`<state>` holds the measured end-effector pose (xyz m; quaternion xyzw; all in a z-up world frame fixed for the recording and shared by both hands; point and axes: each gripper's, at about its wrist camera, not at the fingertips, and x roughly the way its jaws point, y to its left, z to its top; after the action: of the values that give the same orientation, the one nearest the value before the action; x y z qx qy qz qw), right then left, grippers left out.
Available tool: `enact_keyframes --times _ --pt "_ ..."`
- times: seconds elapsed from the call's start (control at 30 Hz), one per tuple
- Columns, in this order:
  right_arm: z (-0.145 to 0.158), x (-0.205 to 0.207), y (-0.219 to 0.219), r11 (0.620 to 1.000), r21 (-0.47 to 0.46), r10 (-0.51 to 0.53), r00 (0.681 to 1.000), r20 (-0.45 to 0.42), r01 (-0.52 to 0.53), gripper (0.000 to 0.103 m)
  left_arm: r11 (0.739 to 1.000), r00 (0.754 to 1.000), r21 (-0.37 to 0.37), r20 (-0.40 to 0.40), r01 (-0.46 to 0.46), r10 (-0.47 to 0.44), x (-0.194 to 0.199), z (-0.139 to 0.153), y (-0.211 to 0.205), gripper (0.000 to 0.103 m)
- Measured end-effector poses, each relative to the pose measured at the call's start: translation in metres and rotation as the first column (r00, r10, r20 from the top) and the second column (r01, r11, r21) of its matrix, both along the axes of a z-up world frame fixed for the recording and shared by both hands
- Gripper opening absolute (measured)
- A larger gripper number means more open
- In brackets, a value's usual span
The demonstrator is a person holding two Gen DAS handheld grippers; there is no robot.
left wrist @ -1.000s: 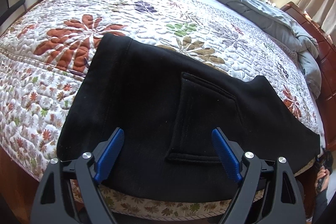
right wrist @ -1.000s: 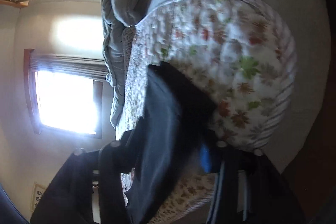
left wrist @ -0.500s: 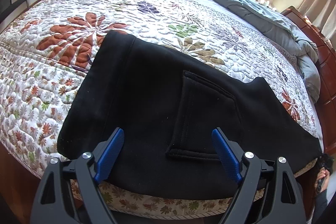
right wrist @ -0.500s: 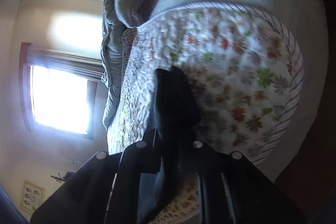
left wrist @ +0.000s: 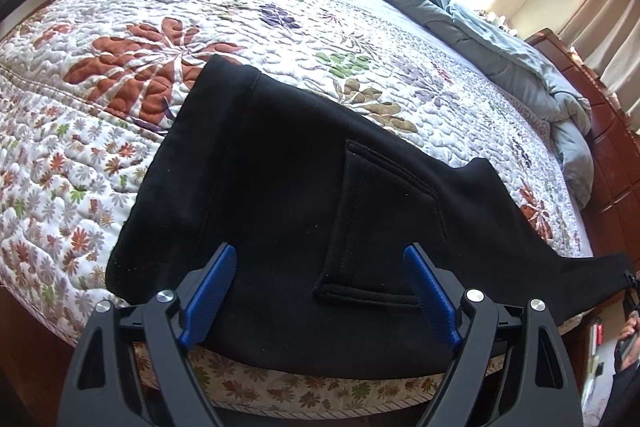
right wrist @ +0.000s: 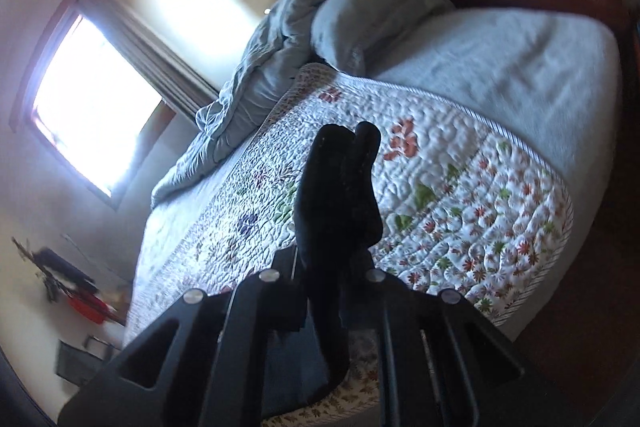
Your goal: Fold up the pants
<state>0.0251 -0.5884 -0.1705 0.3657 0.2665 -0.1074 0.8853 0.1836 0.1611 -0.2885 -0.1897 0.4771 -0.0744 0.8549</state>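
Note:
Black pants (left wrist: 280, 195) lie spread on the floral quilt, waist end near the bed's front edge, a back pocket (left wrist: 380, 219) facing up. My left gripper (left wrist: 320, 287) hovers over the waist part, its blue fingers (left wrist: 212, 283) wide apart and open, touching nothing that I can see. In the right wrist view my right gripper (right wrist: 334, 267) is shut on a bunched end of the black pants (right wrist: 340, 187), which sticks up between the jaws above the bed. In the left wrist view that leg end stretches off to the right edge (left wrist: 592, 271).
The quilt (left wrist: 280, 7) covers most of the bed; a crumpled grey-blue duvet (left wrist: 500, 39) lies along the far side by a dark wooden headboard (left wrist: 616, 147). A pillow (right wrist: 372, 15) sits near the headboard. A bright window (right wrist: 92, 99) and curtains are behind. A person's hand (left wrist: 628, 331) shows at lower right.
My right gripper closed on the pants' end and rose with it, rolling so the bed now appears below. The left gripper stayed open over the waist; the right leg end lifted.

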Motion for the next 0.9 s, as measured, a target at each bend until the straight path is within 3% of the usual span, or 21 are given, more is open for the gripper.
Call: enact_keyframes --times 0.17,0.37,0.57,0.9 --pt "0.042 0.009 0.050 0.982 -0.186 0.040 0.999 -0.033 -0.046 0.010 1.000 1.000 -0.024 0.016 0.008 -0.007 -0.003 0.001 0.002 0.086" --pt "0.064 0.019 0.099 0.936 -0.341 0.057 0.994 -0.089 -0.084 0.010 0.999 0.999 -0.049 0.035 0.020 -0.019 -0.008 0.003 0.004 0.086" --pt "0.076 0.029 0.136 0.893 -0.435 0.073 0.990 -0.119 -0.118 0.010 0.997 0.998 -0.075 0.053 0.027 -0.023 -0.012 0.006 0.008 0.086" --pt "0.088 0.042 0.184 0.848 -0.500 0.117 0.982 -0.147 -0.176 0.010 0.993 0.997 -0.112 0.071 0.032 -0.024 -0.016 0.006 0.012 0.086"
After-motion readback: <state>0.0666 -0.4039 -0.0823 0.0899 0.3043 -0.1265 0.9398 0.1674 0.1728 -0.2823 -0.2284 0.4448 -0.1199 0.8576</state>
